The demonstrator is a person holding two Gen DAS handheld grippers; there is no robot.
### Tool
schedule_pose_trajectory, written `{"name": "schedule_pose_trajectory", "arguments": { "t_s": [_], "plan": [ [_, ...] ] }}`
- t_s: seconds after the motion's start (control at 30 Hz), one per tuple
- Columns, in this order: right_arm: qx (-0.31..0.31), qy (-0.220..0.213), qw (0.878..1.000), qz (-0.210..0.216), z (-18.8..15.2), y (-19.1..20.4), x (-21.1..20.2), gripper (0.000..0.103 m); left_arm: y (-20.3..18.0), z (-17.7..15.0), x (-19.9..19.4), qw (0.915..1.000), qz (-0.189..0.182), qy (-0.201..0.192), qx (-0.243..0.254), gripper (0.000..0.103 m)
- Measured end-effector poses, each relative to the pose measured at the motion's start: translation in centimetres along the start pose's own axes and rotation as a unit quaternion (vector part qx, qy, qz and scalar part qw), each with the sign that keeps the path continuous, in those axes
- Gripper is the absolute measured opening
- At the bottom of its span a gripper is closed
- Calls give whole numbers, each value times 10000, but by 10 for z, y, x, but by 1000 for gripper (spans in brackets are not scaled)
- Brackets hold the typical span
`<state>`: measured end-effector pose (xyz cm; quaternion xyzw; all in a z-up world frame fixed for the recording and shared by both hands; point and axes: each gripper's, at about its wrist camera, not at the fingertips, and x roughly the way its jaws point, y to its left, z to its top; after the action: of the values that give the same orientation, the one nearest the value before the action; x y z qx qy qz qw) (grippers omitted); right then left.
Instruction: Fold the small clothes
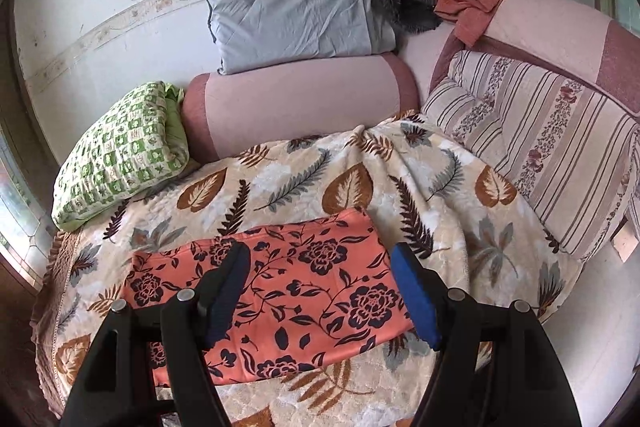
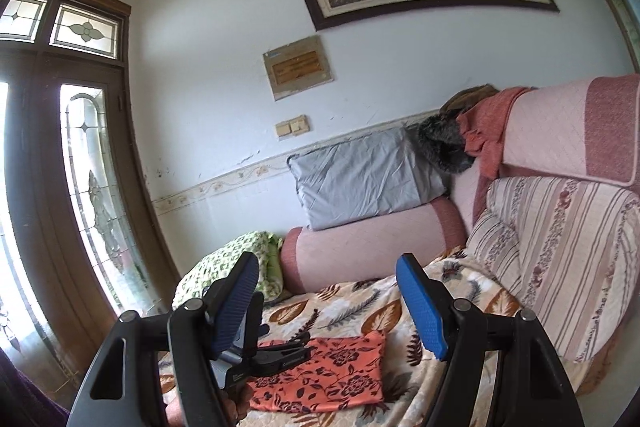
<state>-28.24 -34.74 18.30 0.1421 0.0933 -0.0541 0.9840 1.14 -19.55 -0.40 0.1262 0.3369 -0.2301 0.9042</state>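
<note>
An orange cloth with dark flowers (image 1: 288,291) lies folded flat in a rectangle on the leaf-patterned blanket (image 1: 440,187). My left gripper (image 1: 320,267) is open and empty, held just above the cloth's near half, its blue pads (image 1: 416,299) apart. In the right wrist view the same cloth (image 2: 336,375) lies lower centre, with the left gripper (image 2: 292,345) hovering over its left end. My right gripper (image 2: 328,287) is open and empty, raised well above the sofa seat and back from the cloth.
A green patterned pillow (image 1: 120,155) lies at the left, a pink bolster (image 1: 296,99) and grey pillow (image 1: 296,19) behind, a striped cushion (image 1: 552,147) at the right. A rust cloth (image 1: 472,3) hangs over the sofa back. A glass door (image 2: 80,187) stands at the left.
</note>
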Motion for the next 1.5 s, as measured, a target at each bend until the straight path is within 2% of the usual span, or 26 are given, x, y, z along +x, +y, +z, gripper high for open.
{"name": "schedule_pose_trajectory", "arguments": {
  "t_s": [0.2, 0.3, 0.37, 0.4, 0.5, 0.57, 0.63, 0.73, 0.77, 0.83, 0.9, 0.93, 0.97, 1.07, 1.1, 1.17, 1.2, 1.23, 1.33, 1.37, 1.4, 1.47, 1.5],
  "plan": [
    [-15, 749, 9972, 10, -26, -9, 58, 75, 29, -12, 19, 9993, 105, 270, -231, 73],
    [141, 1525, 9882, 21, -60, -25, 112, 73, 62, -28, 34, 9975, 295, 372, -515, 73],
    [405, 2050, 9779, 27, -89, -40, 155, 63, 94, -48, 50, 9938, 580, 582, -746, 73],
    [492, 2276, 9725, -52, -103, -47, 176, 57, 108, -58, 55, 9914, 681, 693, -882, 73],
    [1082, 2884, 9513, -126, -148, -72, 240, 56, 163, -95, 74, 9776, 1014, 1208, -1392, 73],
    [1525, 3295, 9318, -61, -178, -83, 283, 55, 193, -117, 81, 9690, 1315, 1409, -1547, 73],
    [1603, 3705, 9148, -116, -210, -80, 323, 55, 222, -142, 93, 9566, 1565, 1727, -1749, 73],
    [1639, 4226, 8914, 13, -252, -63, 370, 50, 258, -178, 111, 9346, 1674, 2188, -2249, 73],
    [1551, 4352, 8869, -3, -265, -55, 381, 50, 267, -187, 117, 9300, 1673, 2249, -2380, 73],
    [1244, 4547, 8814, -297, -288, -45, 394, 50, 275, -197, 126, 9288, 1604, 2294, -2430, 77],
    [1113, 4920, 8610, -649, -315, -51, 403, 48, 276, -204, 133, 9312, 1555, 2348, -2313, 81],
    [1135, 4935, 8597, -673, -325, -58, 403, 40, 274, -205, 133, 9349, 1542, 2314, -2207, 83],
    [1108, 4820, 8667, -648, -325, -62, 399, 36, 274, -206, 132, 9377, 1523, 2279, -2137, 83],
    [1292, 4808, 8664, -381, -314, -74, 396, 35, 283, -203, 128, 9363, 1314, 2301, -2305, 83],
    [1364, 4720, 8702, -376, -306, -79, 396, 35, 288, -197, 126, 9380, 1259, 2217, -2348, 82],
    [1438, 4396, 8850, -528, -287, -91, 399, 39, 290, -178, 121, 9452, 1245, 1974, -2284, 82],
    [1481, 4310, 8880, -613, -281, -98, 403, 39, 290, -170, 121, 9490, 1219, 1861, -2236, 82],
    [1562, 4319, 8857, -681, -279, -105, 410, 39, 291, -163, 123, 9515, 1191, 1801, -2190, 82],
    [1535, 4700, 8652, -834, -298, -112, 426, 41, 298, -165, 153, 9478, 1524, 2021, -1937, 83],
    [1435, 4720, 8654, -874, -304, -111, 428, 41, 302, -174, 170, 9416, 1586, 2316, -1860, 86],
    [1248, 4659, 8715, -887, -307, -107, 428, 42, 307, -183, 178, 9362, 1494, 2468, -2006, 90],
    [969, 4581, 8789, -907, -305, -97, 423, 42, 317, -184, 165, 9314, 1389, 2251, -2501, 91],
    [982, 4528, 8826, -797, -301, -93, 417, 42, 317, -183, 161, 9323, 1395, 2247, -2466, 91]
  ]
}}
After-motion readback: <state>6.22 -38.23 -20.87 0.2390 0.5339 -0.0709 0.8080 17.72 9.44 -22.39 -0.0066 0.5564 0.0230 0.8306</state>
